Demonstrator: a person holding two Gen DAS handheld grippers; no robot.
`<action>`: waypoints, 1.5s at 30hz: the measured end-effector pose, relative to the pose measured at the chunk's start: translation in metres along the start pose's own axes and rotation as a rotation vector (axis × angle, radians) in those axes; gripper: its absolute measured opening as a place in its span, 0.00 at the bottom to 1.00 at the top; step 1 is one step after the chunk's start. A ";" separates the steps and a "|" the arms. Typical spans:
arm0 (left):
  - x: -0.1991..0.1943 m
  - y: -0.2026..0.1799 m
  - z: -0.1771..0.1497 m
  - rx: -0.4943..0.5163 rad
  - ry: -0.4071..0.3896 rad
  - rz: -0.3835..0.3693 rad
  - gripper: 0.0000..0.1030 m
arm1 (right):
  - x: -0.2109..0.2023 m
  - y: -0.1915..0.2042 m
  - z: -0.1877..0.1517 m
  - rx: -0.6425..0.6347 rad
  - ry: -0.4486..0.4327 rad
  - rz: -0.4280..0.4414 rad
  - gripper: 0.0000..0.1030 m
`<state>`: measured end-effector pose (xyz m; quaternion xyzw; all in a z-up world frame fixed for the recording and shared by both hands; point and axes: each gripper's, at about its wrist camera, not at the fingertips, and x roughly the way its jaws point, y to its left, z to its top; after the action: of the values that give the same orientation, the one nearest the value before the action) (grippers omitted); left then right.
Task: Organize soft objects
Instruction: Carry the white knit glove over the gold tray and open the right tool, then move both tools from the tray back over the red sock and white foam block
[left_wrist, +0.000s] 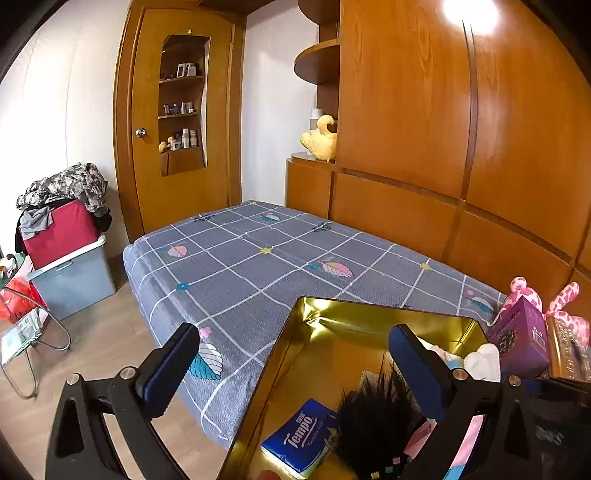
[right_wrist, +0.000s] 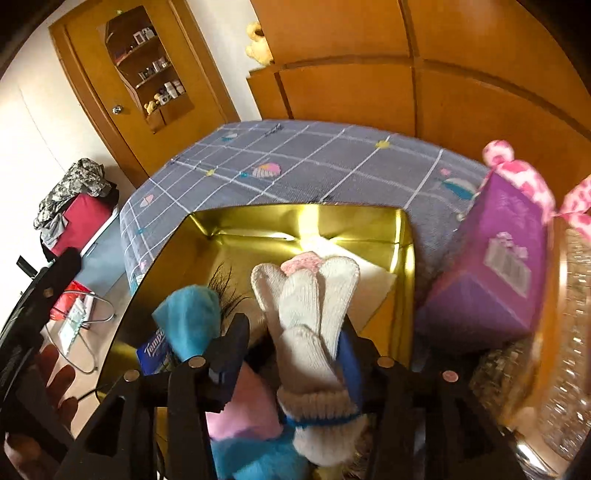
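A gold tin box (left_wrist: 369, 317) (right_wrist: 207, 240) sits on the near part of the bed. It holds a blue Tempo tissue pack (left_wrist: 299, 437), a black tassel (left_wrist: 373, 410) and soft items. My left gripper (left_wrist: 293, 369) is open above the box's left side and holds nothing. In the right wrist view my right gripper (right_wrist: 291, 343) is over the box, its jaws partly apart around a white knitted glove (right_wrist: 310, 317). A blue and pink fuzzy sock (right_wrist: 192, 321) lies against its left finger. The glove's tips also show in the left wrist view (left_wrist: 480, 360).
A purple box (right_wrist: 495, 266) and a pink spotted plush (right_wrist: 524, 173) stand right of the tin, with a clear plastic container (right_wrist: 572, 332) beside them. The grey checked bedsheet (left_wrist: 258, 266) stretches ahead. A storage bin with clothes (left_wrist: 70, 258) stands by the door. Wooden wardrobe panels line the right.
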<state>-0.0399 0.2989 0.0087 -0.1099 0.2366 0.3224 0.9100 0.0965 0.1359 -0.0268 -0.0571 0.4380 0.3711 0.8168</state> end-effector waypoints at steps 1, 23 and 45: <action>0.000 0.001 0.000 -0.004 0.000 -0.001 1.00 | -0.008 0.001 -0.004 -0.012 -0.011 0.000 0.46; 0.000 -0.007 -0.004 0.015 0.048 -0.026 1.00 | 0.022 0.025 -0.033 -0.206 0.021 -0.088 0.39; -0.013 -0.031 -0.012 0.057 0.069 -0.122 1.00 | -0.055 0.026 -0.040 -0.196 -0.145 -0.208 0.42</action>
<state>-0.0331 0.2646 0.0065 -0.1093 0.2698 0.2555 0.9220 0.0333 0.1072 -0.0036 -0.1548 0.3315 0.3289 0.8706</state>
